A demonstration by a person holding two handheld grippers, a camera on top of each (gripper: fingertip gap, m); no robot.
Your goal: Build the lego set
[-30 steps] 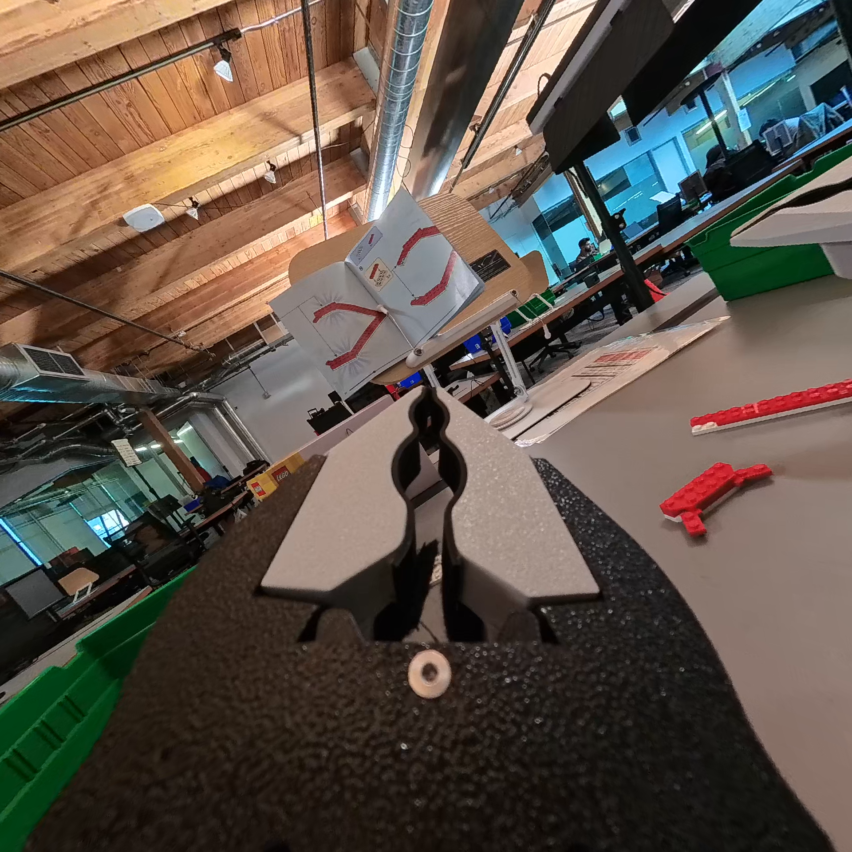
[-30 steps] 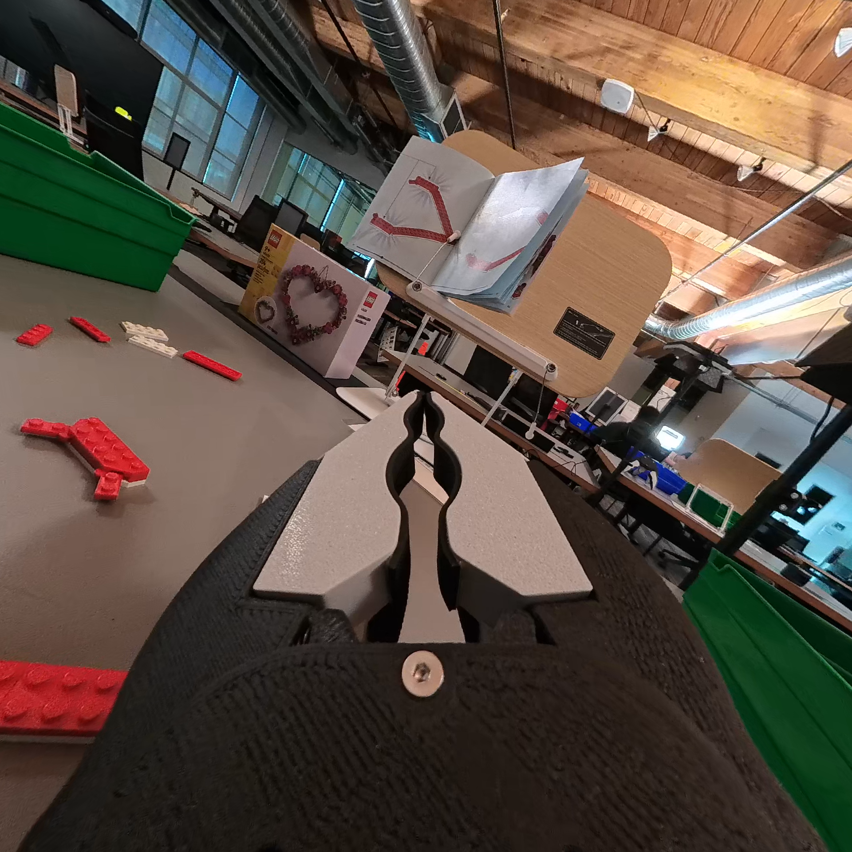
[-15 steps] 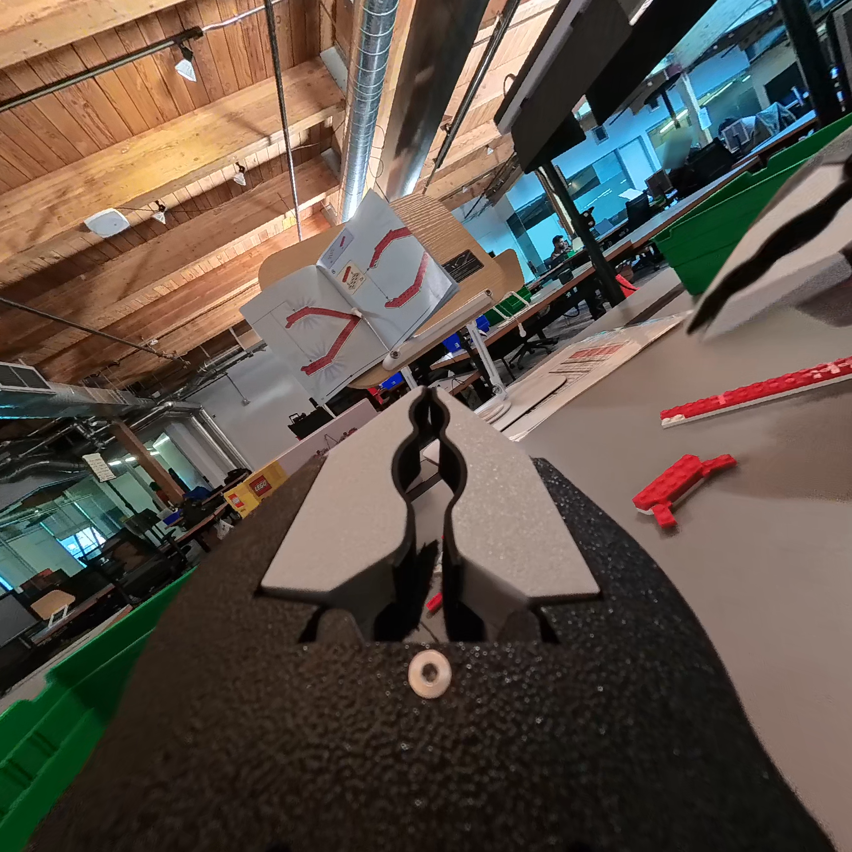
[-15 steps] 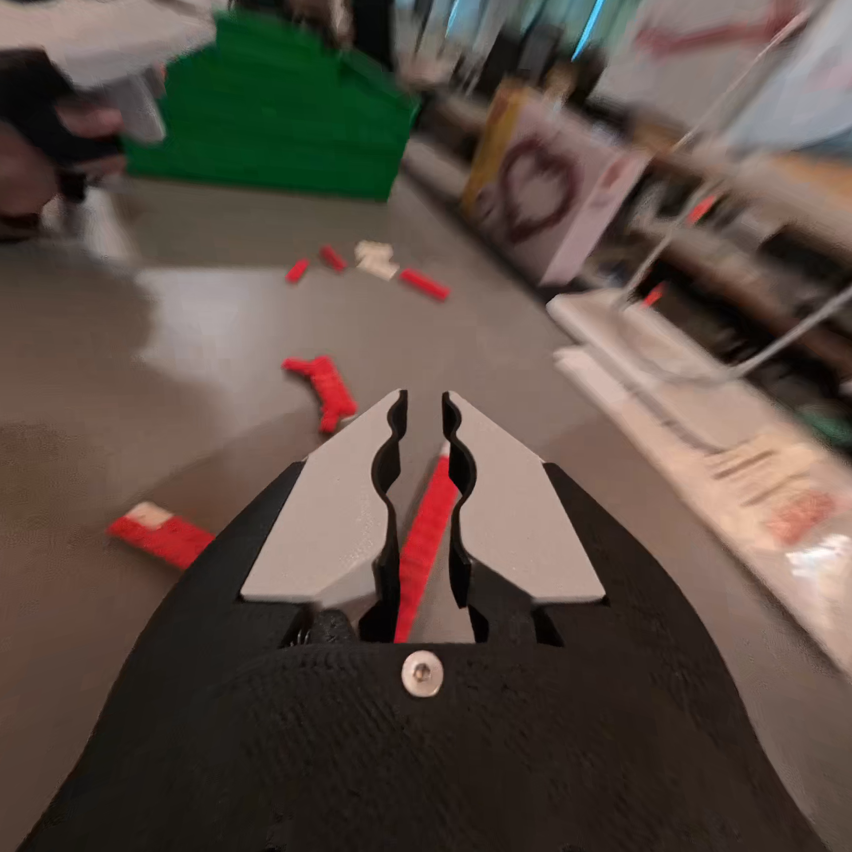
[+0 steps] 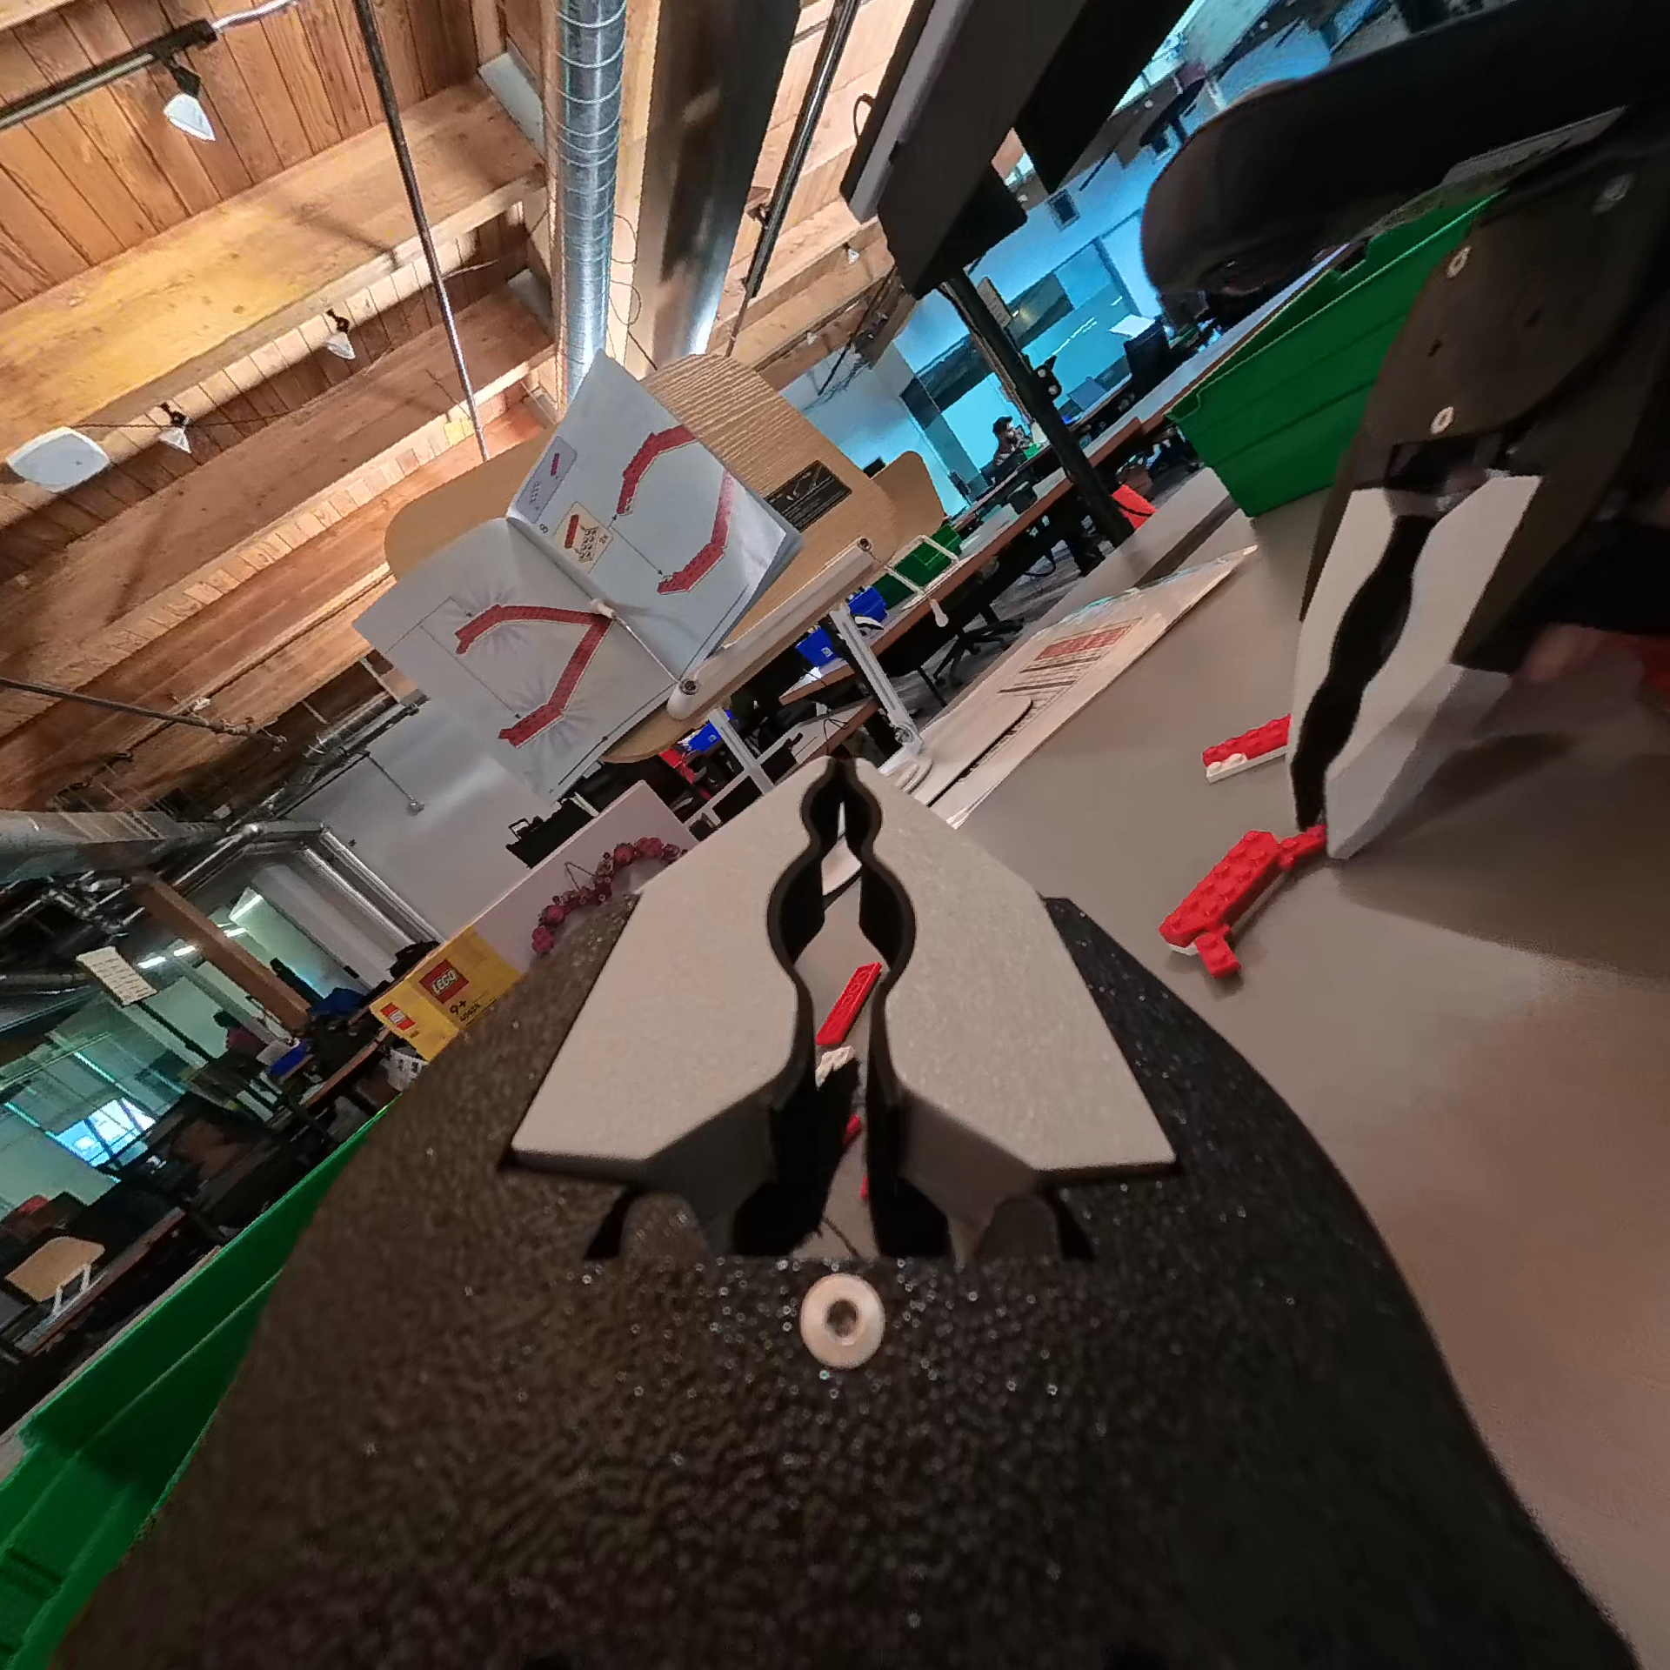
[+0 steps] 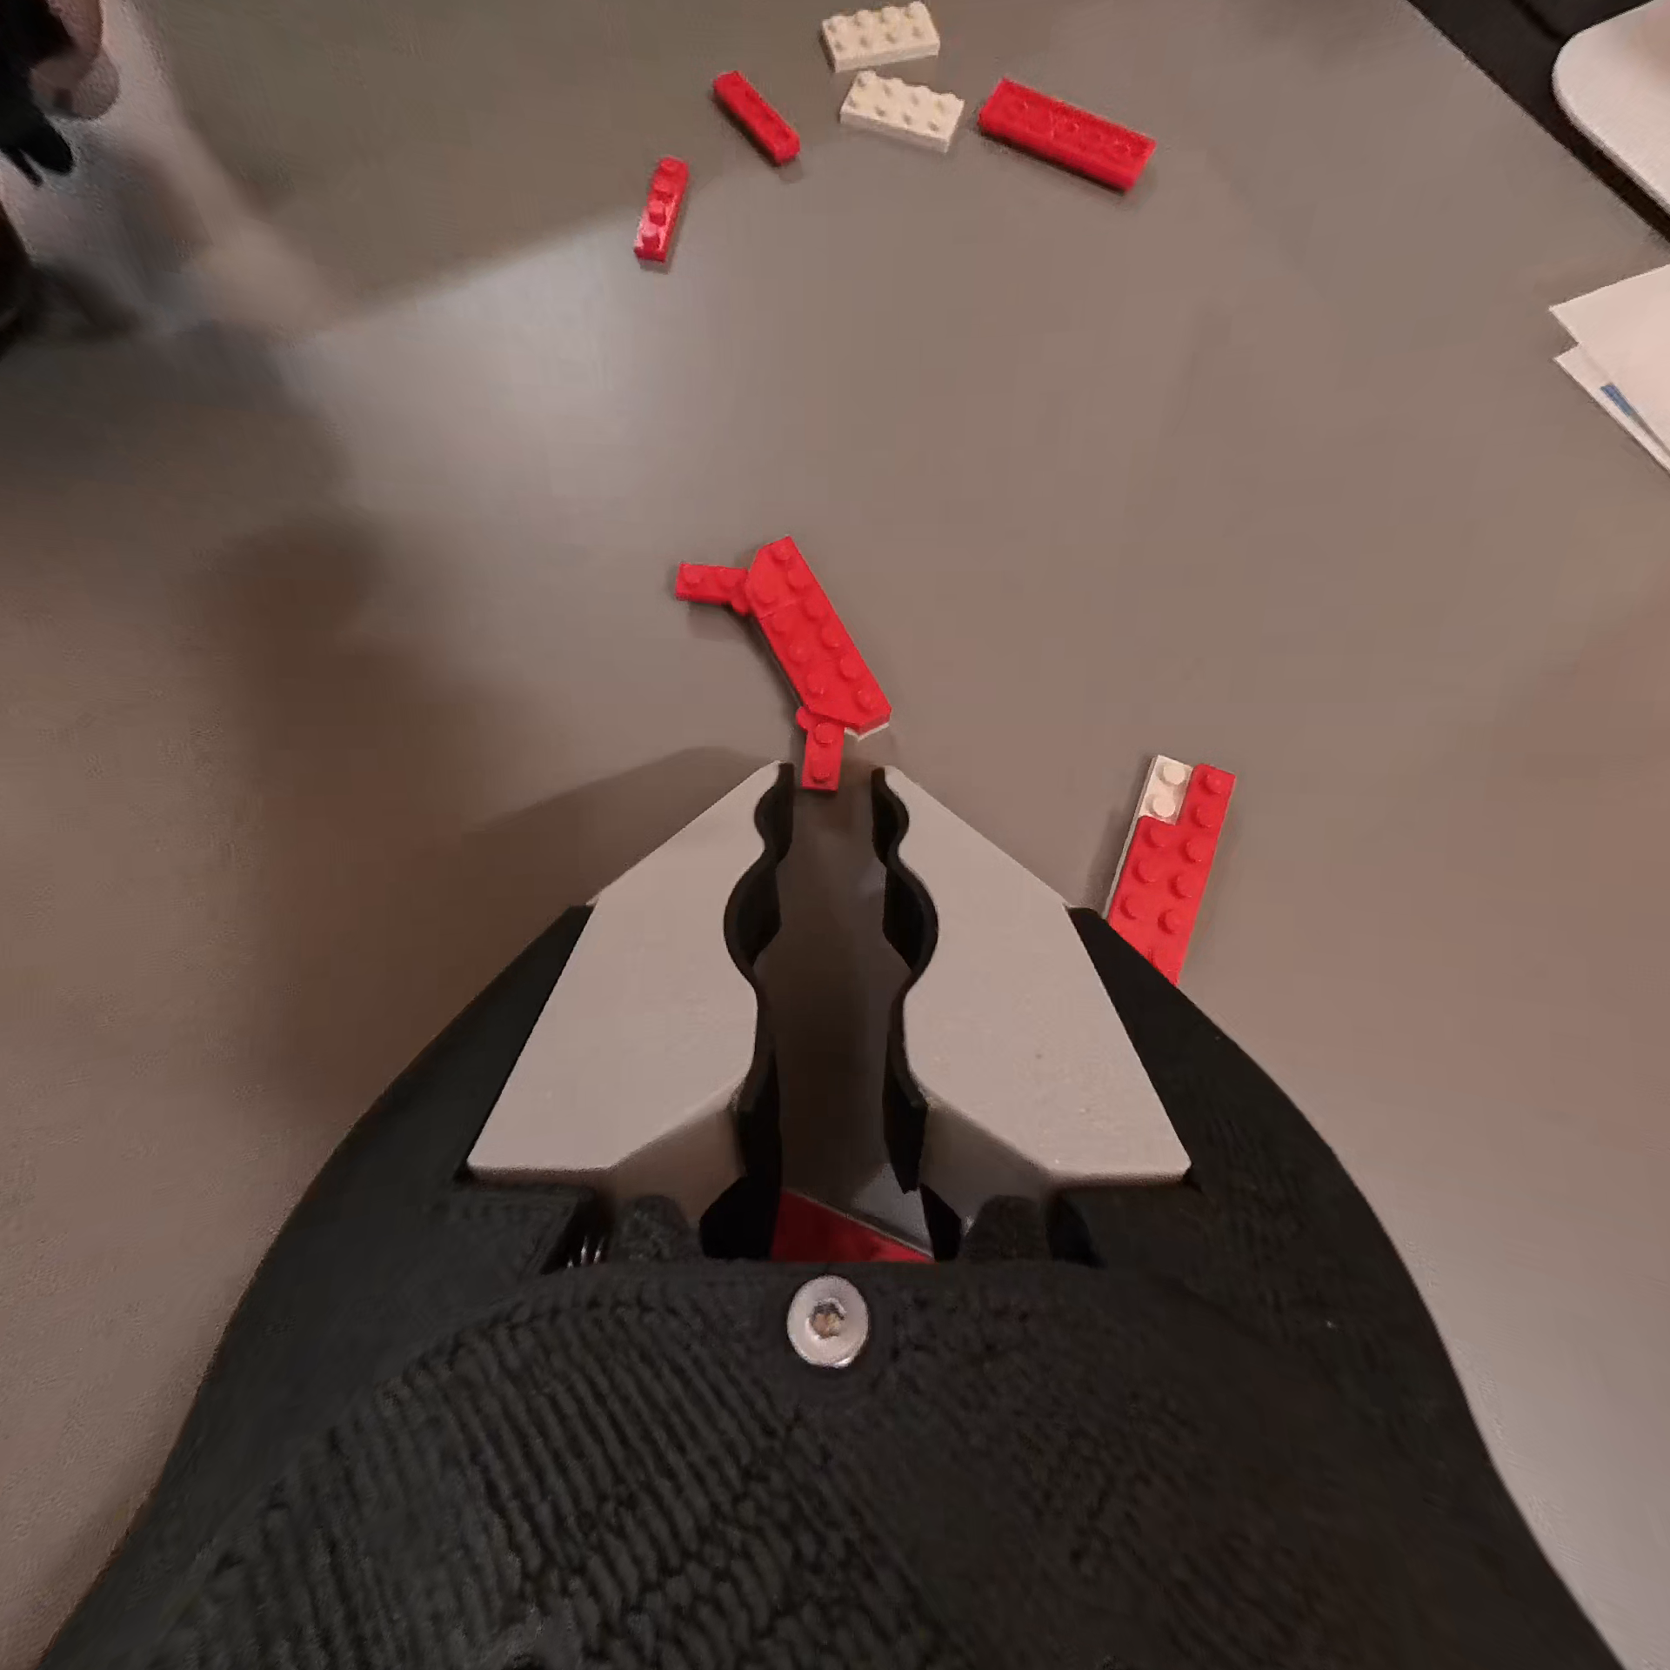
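Observation:
A small red plate assembly lies on the grey table; it also shows in the left wrist view. My right gripper points down at it, open, with the assembly's narrow end tab between the fingertips. A long red and white plate strip lies just right of it. My left gripper is shut and empty, held low over the table. The right gripper appears at the right of the left wrist view, tips on the assembly's end.
Loose red plates and white plates lie farther off. An open instruction booklet sits on a stand, with the set's box below it. Green bins stand at both sides. Paper sheets lie by the stand. The tips of one gripper are about 15 cm away from the tips of the other.
My right gripper swung down from facing the booklet to the table, opened, and came onto the red assembly's end tab. My left gripper stayed shut and barely shifted.

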